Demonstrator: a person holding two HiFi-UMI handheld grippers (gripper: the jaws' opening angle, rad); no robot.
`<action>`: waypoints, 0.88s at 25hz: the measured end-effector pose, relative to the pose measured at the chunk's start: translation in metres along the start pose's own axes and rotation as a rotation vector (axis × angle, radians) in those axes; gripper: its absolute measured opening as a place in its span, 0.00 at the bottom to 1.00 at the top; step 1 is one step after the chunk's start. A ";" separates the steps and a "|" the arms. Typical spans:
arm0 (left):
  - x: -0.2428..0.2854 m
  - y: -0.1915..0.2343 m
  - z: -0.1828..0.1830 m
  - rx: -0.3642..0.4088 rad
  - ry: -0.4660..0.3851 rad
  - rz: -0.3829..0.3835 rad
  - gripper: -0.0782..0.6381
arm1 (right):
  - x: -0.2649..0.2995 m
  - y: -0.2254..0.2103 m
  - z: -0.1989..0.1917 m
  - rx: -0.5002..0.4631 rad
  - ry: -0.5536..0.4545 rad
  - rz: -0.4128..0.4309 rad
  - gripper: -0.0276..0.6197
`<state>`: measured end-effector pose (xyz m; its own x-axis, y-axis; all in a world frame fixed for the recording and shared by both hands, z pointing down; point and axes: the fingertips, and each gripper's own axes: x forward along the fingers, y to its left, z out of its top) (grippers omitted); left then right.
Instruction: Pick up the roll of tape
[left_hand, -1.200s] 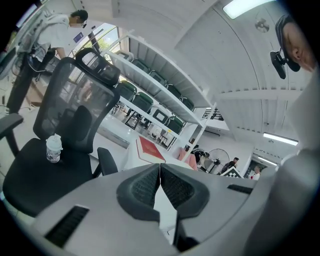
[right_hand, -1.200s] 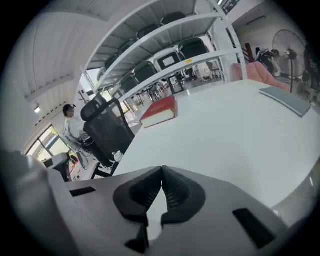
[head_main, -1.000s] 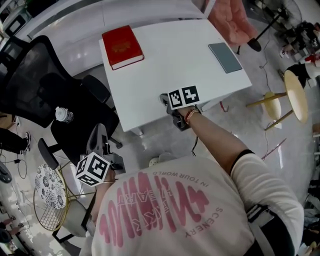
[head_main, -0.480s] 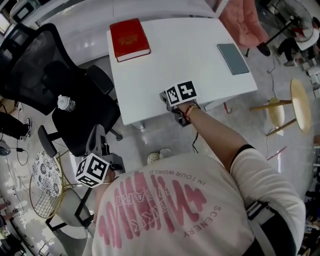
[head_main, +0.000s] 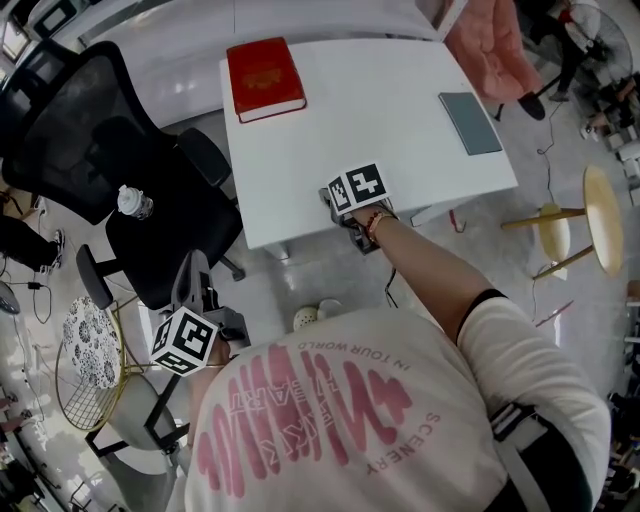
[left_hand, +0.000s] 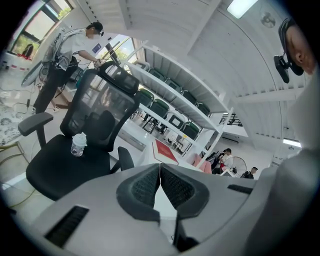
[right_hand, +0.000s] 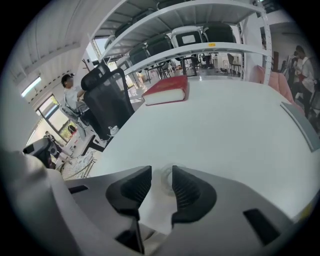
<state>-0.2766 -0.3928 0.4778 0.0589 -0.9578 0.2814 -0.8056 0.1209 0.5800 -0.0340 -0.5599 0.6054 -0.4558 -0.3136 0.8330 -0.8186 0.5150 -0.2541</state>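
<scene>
The roll of tape (right_hand: 166, 179) is small and clear. It lies on the white table (right_hand: 225, 130) between the tips of my right gripper (right_hand: 161, 176), whose jaws are opening and no longer press on it. In the head view the right gripper (head_main: 340, 200) is at the table's near edge, and its marker cube hides the roll. My left gripper (left_hand: 160, 172) is shut with nothing in it. It hangs low at the person's left side (head_main: 200, 295) and points toward a black office chair (left_hand: 85, 140).
A red book (head_main: 265, 78) lies at the table's far left corner, and a grey flat device (head_main: 471, 122) lies at its right side. A water bottle (head_main: 132, 201) stands on the chair seat. A wire stool (head_main: 85, 365) is at the left, a wooden stool (head_main: 590, 215) at the right.
The right gripper's marker cube has tipped a little while it stays at the table's near edge. The left gripper has barely shifted.
</scene>
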 end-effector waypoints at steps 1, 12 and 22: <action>-0.001 0.000 -0.001 -0.001 0.000 0.001 0.14 | 0.000 0.000 0.000 -0.026 0.008 -0.018 0.27; -0.005 0.002 0.003 -0.002 -0.016 0.008 0.14 | 0.005 -0.001 0.000 -0.233 0.103 -0.159 0.25; -0.009 0.004 0.001 -0.015 -0.019 0.014 0.14 | 0.014 0.000 -0.001 -0.343 0.180 -0.174 0.22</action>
<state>-0.2808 -0.3840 0.4767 0.0362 -0.9607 0.2752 -0.7973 0.1382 0.5875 -0.0400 -0.5632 0.6178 -0.2278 -0.2905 0.9294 -0.7002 0.7121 0.0510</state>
